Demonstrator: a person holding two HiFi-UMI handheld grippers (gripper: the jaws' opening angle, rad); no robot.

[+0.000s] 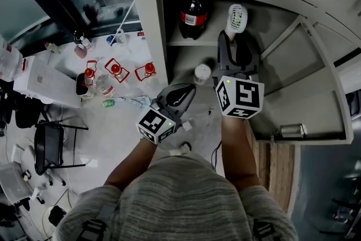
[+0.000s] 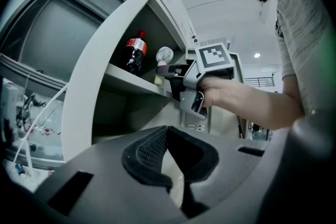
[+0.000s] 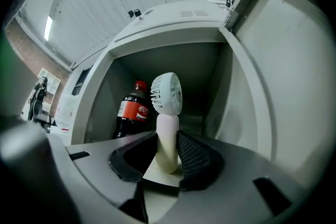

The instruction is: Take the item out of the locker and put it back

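The dark plastic cola bottle (image 3: 132, 115) wears a red label, its white print too small to read. Your right gripper (image 3: 168, 140) clamps the handle of the white handheld fan (image 3: 167, 96), which is upright in the upper compartment of the grey metal locker (image 3: 173, 23), beside the bottle. Your left gripper (image 2: 167, 131) is closed and empty.

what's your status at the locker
Right gripper shut on fan handle, at upper shelf. Left gripper shut, empty. Cola bottle beside fan, clear of jaws.
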